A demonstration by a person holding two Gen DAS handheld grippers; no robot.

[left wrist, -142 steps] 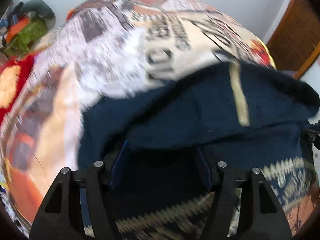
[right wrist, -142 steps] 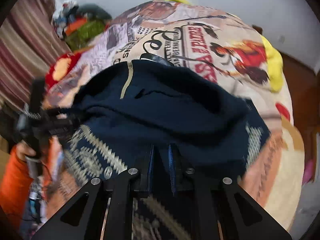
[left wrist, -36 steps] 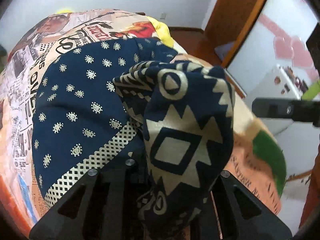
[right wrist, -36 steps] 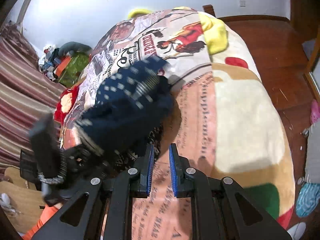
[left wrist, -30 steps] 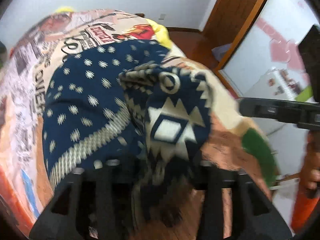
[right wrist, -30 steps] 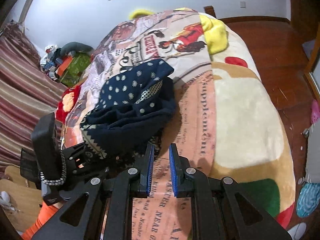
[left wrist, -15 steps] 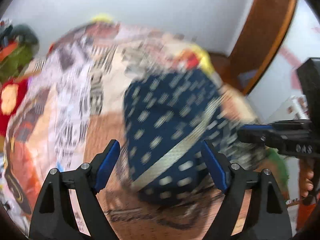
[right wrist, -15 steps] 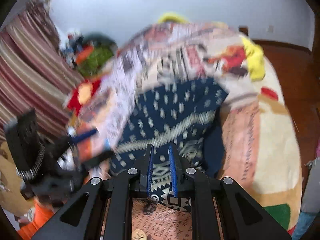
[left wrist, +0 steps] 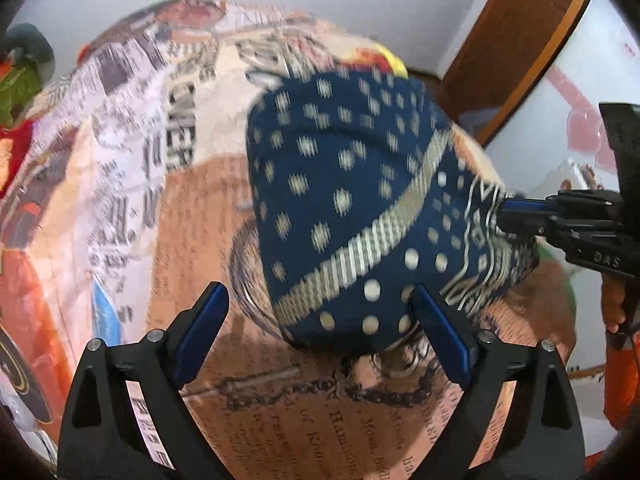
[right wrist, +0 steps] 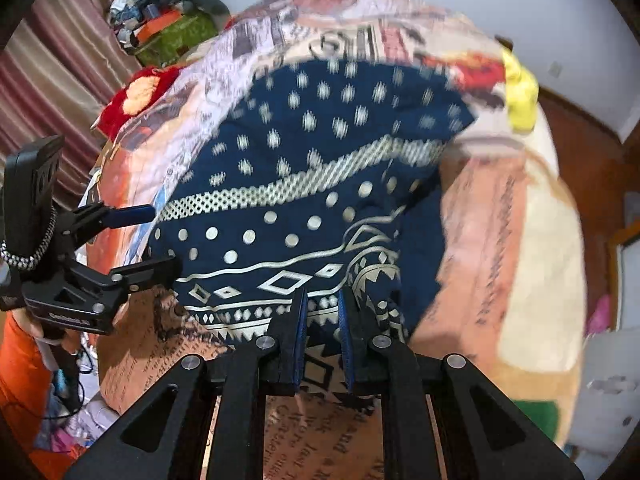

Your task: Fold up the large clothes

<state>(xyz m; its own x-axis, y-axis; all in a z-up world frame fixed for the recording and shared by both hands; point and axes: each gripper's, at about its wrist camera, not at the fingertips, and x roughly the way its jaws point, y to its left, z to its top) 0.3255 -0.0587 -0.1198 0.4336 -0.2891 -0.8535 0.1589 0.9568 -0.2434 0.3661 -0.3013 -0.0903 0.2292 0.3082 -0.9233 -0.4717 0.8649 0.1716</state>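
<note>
A navy garment [left wrist: 352,208] with cream dots, a checked band and zigzag borders lies folded on a bed covered by a newspaper-print blanket [left wrist: 168,168]. My left gripper [left wrist: 320,320] is open and empty, just in front of the garment's near edge. My right gripper [right wrist: 322,300] is shut on the garment's [right wrist: 304,184] patterned near edge, with cloth between its blue pads. The right gripper also shows at the right of the left wrist view [left wrist: 516,208], at the garment's side. The left gripper shows open at the left of the right wrist view [right wrist: 160,236].
A pile of clothes and bags [right wrist: 168,20] sits at the bed's far corner by a striped curtain [right wrist: 52,80]. A red cushion [right wrist: 136,92] lies on the bed's left side. A wooden door [left wrist: 516,44] and wooden floor [right wrist: 588,152] lie beyond the bed.
My left gripper has let go of the bunched patterned cloth, opened and pulled back. The garment now lies flatter on the bed. My right gripper has moved onto its near edge.
</note>
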